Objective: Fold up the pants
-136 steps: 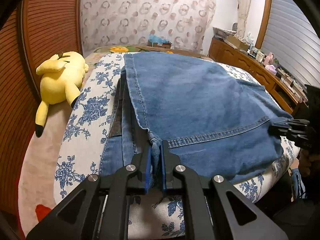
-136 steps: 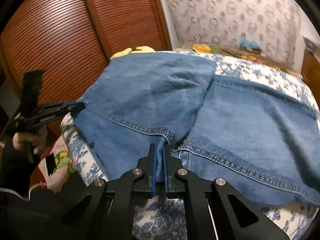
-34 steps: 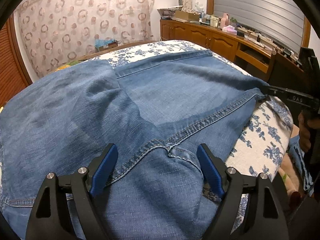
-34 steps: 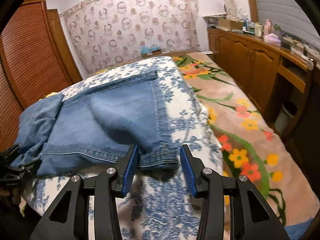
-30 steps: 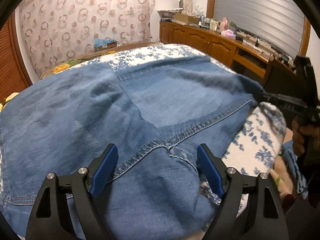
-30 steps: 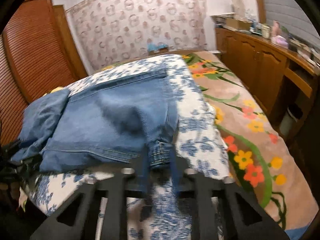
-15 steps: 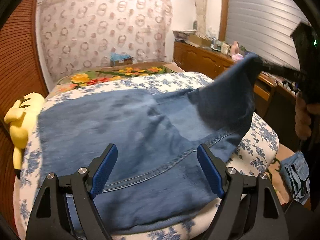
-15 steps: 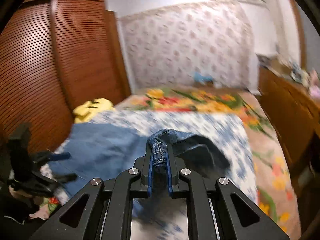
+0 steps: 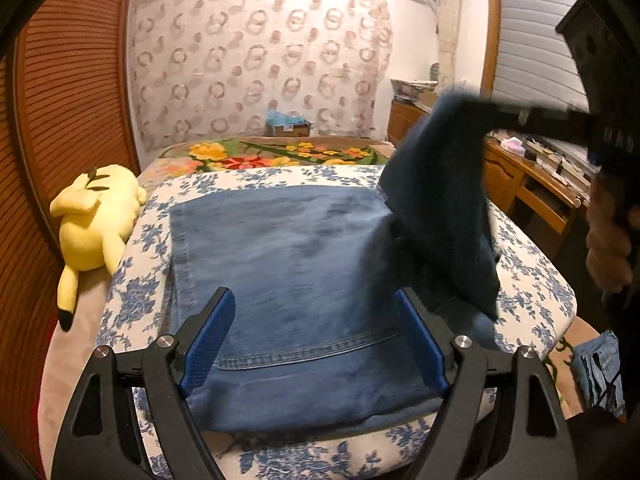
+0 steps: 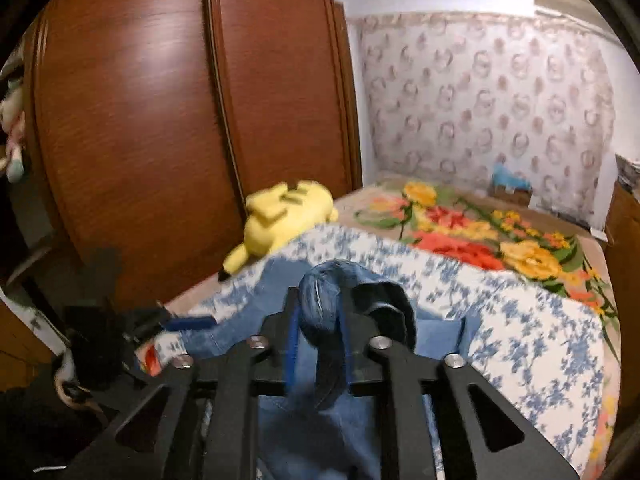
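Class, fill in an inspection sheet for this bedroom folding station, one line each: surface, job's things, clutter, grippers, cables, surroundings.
Surface: bed with a blue floral cover; a bright flowered blanket lies beyond it.
Job's things: blue jeans spread flat on the cover, one end raised at the right.
Clutter: yellow plush toy at the bed's left edge; a small box by the far wall.
Grippers: left gripper open, fingers apart above the jeans' near hem; right gripper shut on a bunched denim end, held up.
Cables: nothing seen.
Surroundings: wooden wardrobe, patterned curtain, cluttered wooden dresser.
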The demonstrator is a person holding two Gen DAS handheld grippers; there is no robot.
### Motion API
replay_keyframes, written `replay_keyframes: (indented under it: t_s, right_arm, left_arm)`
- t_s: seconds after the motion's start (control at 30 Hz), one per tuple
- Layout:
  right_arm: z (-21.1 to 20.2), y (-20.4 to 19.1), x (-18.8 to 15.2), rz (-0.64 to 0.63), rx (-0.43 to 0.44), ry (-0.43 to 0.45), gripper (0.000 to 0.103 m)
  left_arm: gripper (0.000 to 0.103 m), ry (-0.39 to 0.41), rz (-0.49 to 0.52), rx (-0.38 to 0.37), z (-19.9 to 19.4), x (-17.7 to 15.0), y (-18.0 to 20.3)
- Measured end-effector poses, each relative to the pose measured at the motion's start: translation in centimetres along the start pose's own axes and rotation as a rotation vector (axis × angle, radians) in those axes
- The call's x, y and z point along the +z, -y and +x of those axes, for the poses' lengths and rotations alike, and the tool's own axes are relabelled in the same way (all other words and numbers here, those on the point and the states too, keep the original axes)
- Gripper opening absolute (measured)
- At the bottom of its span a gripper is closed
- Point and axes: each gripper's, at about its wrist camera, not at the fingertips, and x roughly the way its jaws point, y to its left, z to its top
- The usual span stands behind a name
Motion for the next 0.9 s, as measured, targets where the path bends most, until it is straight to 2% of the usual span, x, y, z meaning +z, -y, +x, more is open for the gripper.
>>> replay_keyframes:
  t_s: [0.13,0.3,0.4,0.6,0.83,0.9]
  right_arm:
    - [1.3,0.7,-0.8,0.003,-0.019,-0.052,0.038]
    - [1.2,0.9,-1.0,0.01,-0.065,-0.058,0.039]
    - [1.3,-0.5,-1.2,0.023,-0.111,-0.068,0.041]
    - [2.2,-0.5,-3.5,0.073,-0.172,-0.111,0.046]
    - [4.0,-0.3,-5.3,0.145,-0.177,-0.185,0.047]
    - [4.4,-0.4,-5.6,0.159,-0.172,-0.2,0.047]
  left_arm:
    - [0.082,-0.012,-0.01,0.006,0.3,-0.4,-0.6]
    - [0.082,-0.025,-0.003,0.005,1.1,-0.6,-0.8]
    - [0.082,-0.045,-0.006,0.008,2.1,-0.8,-1.0]
    - [0.082,-0.075,0.003,-0.005,3.2,-1.5,-1.1]
    - [0.082,-0.097,0.028,-0.018,3.8,-2.1,-0.9]
    - [0.078,-0.092,0.034,-0.024,3.7,-2.2,-0.8]
